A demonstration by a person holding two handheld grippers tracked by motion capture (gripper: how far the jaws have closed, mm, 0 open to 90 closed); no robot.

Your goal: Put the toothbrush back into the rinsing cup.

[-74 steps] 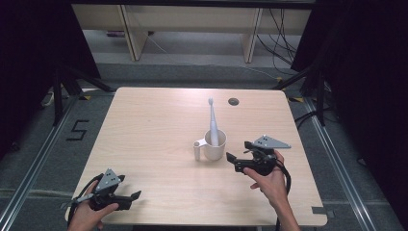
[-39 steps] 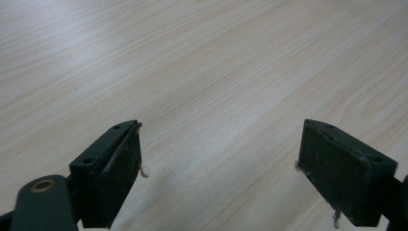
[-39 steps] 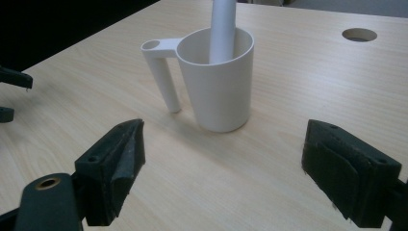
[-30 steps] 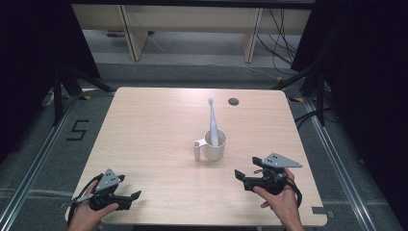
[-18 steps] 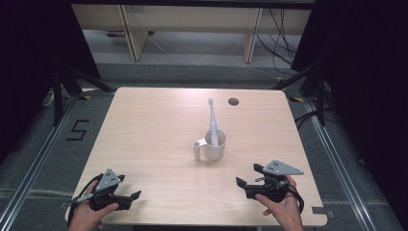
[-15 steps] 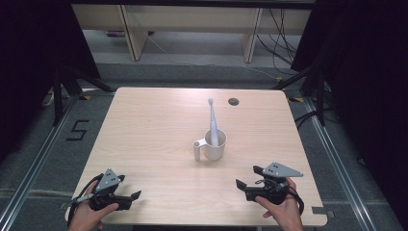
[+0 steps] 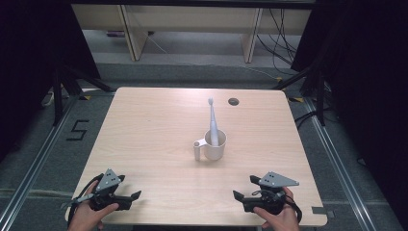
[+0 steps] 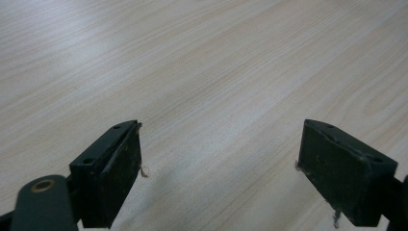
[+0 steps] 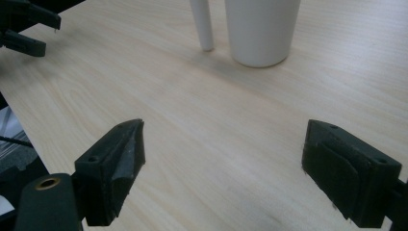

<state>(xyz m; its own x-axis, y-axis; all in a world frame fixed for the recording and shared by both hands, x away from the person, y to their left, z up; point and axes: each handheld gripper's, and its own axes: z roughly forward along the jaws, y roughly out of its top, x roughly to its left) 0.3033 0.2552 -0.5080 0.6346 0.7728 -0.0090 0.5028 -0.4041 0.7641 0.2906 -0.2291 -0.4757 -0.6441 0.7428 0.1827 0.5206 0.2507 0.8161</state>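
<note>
Wooden table (image 7: 159, 139): left tool (image 7: 135, 195) and right tool (image 7: 236, 196) gape wide, empty, near its front edge.

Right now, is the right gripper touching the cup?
Apart. In the high view, bare table lies between the right gripper and the cup.

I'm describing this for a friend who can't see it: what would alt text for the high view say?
A white cup holding an upright toothbrush stands near the middle of a pale wooden table. At the near edge, a person's hands rest a black left tool and right tool, both open and empty, well short of the cup.
</note>
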